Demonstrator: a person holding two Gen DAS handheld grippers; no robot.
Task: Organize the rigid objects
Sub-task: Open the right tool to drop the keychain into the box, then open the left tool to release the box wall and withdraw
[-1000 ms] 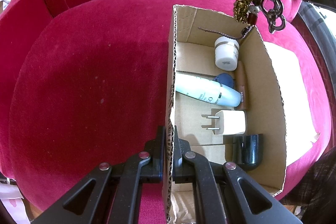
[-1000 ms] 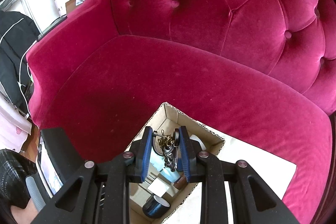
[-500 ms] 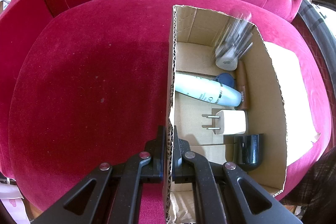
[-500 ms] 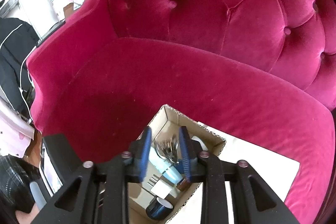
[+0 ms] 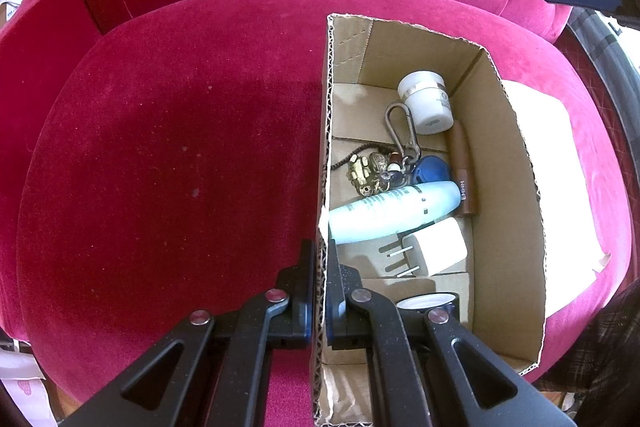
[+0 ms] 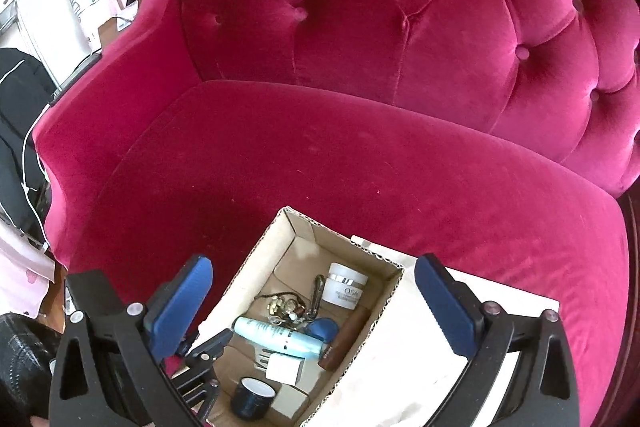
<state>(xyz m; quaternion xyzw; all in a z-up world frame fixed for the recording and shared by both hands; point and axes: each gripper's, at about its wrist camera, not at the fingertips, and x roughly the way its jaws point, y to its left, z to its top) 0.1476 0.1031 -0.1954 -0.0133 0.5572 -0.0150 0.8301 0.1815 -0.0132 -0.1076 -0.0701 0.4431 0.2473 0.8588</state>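
Lying in cardboard box: keychain, below opening, empty right gripper; left gripper clamped on box wall.

the left wrist view looks steeply down, close over the near wall of the cardboard box on the red sofa. the right wrist view sits higher, facing the sofa back. both share the box's inside.

left gripper clamped, right gripper — opening
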